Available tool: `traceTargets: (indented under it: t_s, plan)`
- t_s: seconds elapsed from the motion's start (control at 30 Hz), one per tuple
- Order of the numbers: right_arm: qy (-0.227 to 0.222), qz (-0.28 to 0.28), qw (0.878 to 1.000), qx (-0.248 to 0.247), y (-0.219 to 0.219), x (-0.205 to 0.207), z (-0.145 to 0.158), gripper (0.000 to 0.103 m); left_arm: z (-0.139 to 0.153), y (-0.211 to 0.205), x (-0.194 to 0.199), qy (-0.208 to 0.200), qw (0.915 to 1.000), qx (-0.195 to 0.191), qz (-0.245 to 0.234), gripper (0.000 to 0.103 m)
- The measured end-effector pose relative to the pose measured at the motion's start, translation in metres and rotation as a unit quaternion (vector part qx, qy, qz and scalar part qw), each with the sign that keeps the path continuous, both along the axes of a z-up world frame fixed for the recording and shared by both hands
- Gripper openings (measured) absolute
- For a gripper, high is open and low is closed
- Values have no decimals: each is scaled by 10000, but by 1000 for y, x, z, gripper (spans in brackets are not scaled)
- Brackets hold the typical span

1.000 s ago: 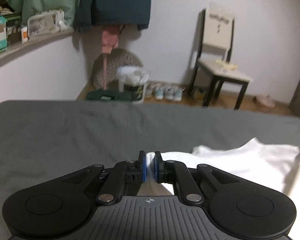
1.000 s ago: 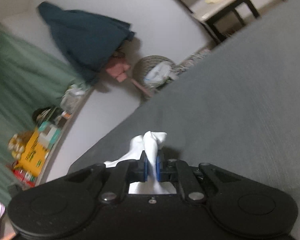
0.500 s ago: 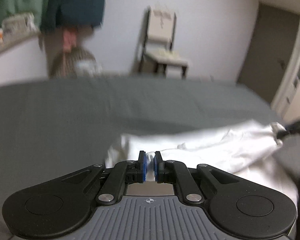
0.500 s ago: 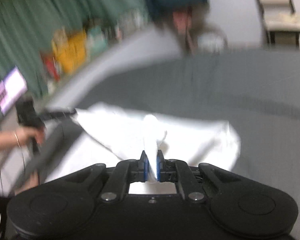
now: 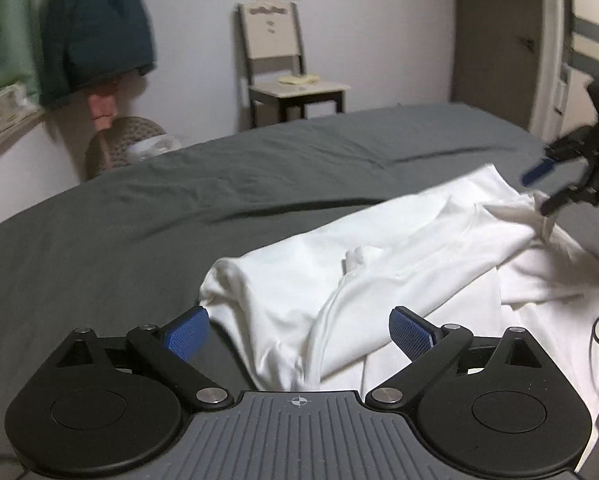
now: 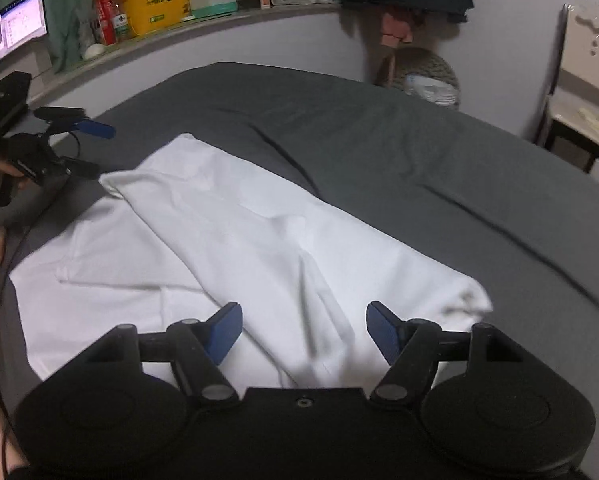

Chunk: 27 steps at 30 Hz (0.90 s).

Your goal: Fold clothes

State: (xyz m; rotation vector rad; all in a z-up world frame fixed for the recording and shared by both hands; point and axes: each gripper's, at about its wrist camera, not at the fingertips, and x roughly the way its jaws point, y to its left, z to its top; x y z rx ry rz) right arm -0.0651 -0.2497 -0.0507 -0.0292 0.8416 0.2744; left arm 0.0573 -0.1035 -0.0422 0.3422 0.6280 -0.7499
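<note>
A wide bed with a dark grey sheet [image 5: 147,196] carries the rumpled white cotton garment [image 6: 235,240], folded over itself near the bed's front edge. The left gripper [image 5: 299,330] and right gripper [image 6: 303,330] both hover above it, jaws spread wide, holding nothing.

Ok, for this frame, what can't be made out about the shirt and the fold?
- White cotton garment: near edge hidden behind the left claw body in the left wrist view.
- Same garment: near edge hidden by the right claw body, right wrist view.
- Its sleeves and collar: lost in bunched folds, both views.
</note>
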Motion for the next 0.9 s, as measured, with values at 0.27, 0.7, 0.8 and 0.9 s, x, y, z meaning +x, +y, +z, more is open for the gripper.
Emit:
traceTargets:
  t_s: [0.27,0.7,0.8,0.9]
  plan:
    - [569,-311,9934,944,-23,54,-39,39,-13,-36,23,300,9965,377,-682,51]
    - [463,1697,9734,1467,-35,-2,-22,6,-14,10,-3,1294,9830,-94,-1299,2]
    - [988,1974,9680,1196,-24,-9,-35,6,-17,17,-17,1513,9779,72,-1442,2]
    - [1452,2091,9631,876,-14,-11,-49,10,-19,20,-24,1768,9729,0,-1493,2]
